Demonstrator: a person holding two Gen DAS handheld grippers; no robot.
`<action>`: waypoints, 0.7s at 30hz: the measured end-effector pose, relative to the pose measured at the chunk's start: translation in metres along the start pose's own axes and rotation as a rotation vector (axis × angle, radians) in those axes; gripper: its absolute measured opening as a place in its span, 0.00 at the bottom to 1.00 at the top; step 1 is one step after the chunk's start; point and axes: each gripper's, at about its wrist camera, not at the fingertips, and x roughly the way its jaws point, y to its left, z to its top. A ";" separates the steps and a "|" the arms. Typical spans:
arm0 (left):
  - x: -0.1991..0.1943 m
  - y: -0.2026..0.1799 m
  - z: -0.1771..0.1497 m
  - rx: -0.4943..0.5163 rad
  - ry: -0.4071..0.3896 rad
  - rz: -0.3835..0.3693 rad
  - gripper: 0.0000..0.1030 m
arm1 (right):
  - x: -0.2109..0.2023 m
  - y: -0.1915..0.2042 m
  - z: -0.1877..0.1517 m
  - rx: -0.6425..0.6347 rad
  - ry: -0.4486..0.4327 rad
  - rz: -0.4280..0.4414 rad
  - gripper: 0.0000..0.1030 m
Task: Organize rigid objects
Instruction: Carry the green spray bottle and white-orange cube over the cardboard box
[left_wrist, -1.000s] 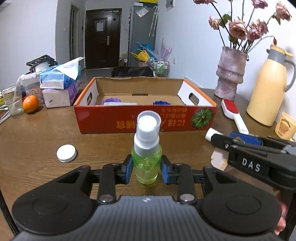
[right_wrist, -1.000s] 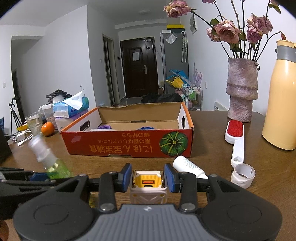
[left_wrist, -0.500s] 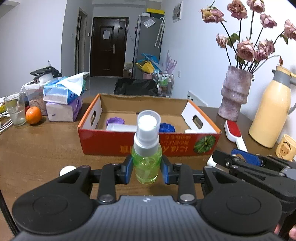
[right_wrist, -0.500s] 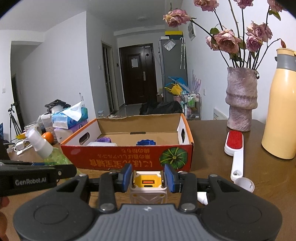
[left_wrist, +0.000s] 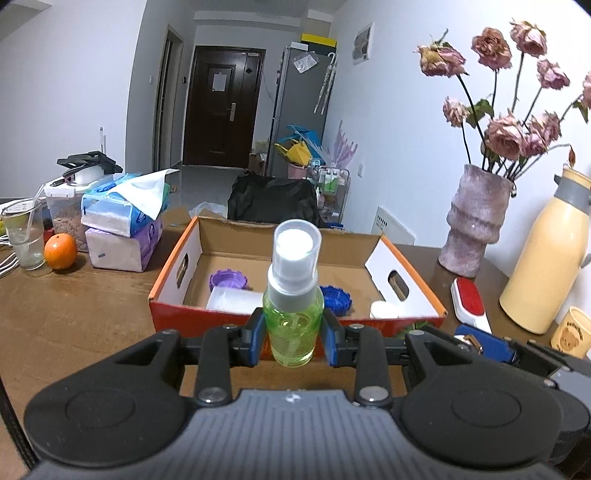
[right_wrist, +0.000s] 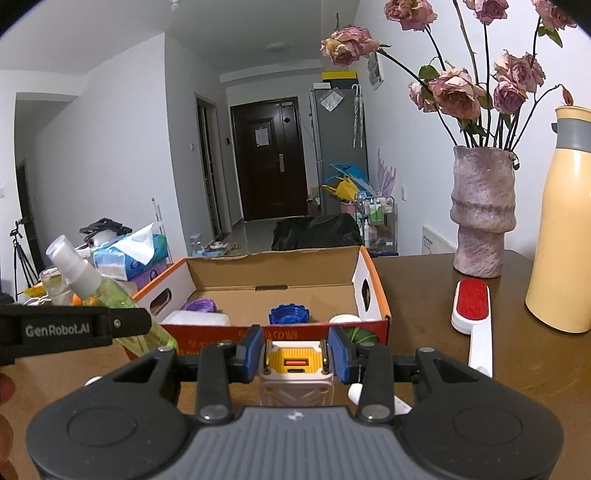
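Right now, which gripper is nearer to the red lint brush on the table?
Right. The right gripper, holding the yellow charger, is just left of the red lint brush; the left gripper, holding the green spray bottle, sits further left.

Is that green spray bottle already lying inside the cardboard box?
No, the green spray bottle is clamped upright between the left gripper's jaws, in front of the cardboard box.

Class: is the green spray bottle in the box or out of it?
Out: the left tongs hold the spray bottle before the box.
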 end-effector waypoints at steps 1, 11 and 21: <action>0.002 0.001 0.003 -0.005 -0.004 -0.001 0.31 | 0.002 0.000 0.001 0.003 -0.002 0.000 0.37; 0.025 0.003 0.020 -0.025 -0.025 -0.002 0.31 | 0.026 0.002 0.014 0.016 -0.024 -0.002 0.37; 0.050 0.003 0.035 -0.034 -0.036 0.000 0.31 | 0.050 0.000 0.029 0.031 -0.053 -0.010 0.37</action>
